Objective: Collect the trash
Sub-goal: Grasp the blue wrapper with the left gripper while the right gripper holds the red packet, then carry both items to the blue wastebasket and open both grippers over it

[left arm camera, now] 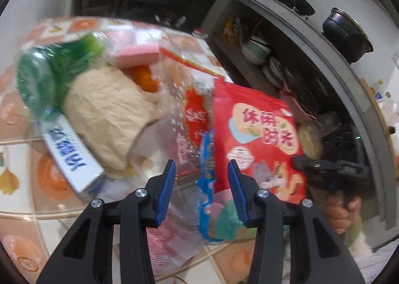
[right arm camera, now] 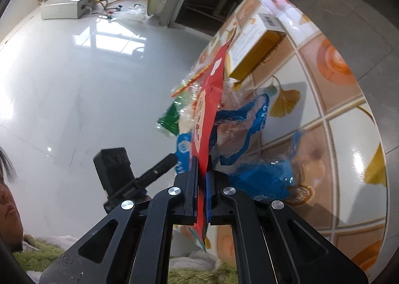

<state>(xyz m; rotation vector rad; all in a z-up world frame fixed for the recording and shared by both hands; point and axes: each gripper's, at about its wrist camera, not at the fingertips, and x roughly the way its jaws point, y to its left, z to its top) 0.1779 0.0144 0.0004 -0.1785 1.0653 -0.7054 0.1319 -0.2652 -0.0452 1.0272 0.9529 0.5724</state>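
My left gripper (left arm camera: 200, 170) is open and empty, its blue pads on either side of a blue wrapper (left arm camera: 207, 184) lying on the round tiled table (left arm camera: 22, 209). A red snack bag (left arm camera: 259, 134) stands on edge just right of it. My right gripper (right arm camera: 202, 166) is shut on that red snack bag (right arm camera: 207, 114) and holds it edge-on. On the table lie a crumpled paper wad (left arm camera: 107, 114), a green bottle (left arm camera: 49, 71), a white and blue box (left arm camera: 69, 154) and clear wrappers (left arm camera: 184, 114). The right gripper's handle and hand (left arm camera: 336, 184) show at the right.
A yellow box (right arm camera: 254, 52) and blue wrappers (right arm camera: 249, 124) lie on the table (right arm camera: 349, 154). Behind are a counter with pots (left arm camera: 346, 34), shelves with bowls (left arm camera: 256, 49), a glossy white floor (right arm camera: 74, 84) and a green rug (right arm camera: 37, 256).
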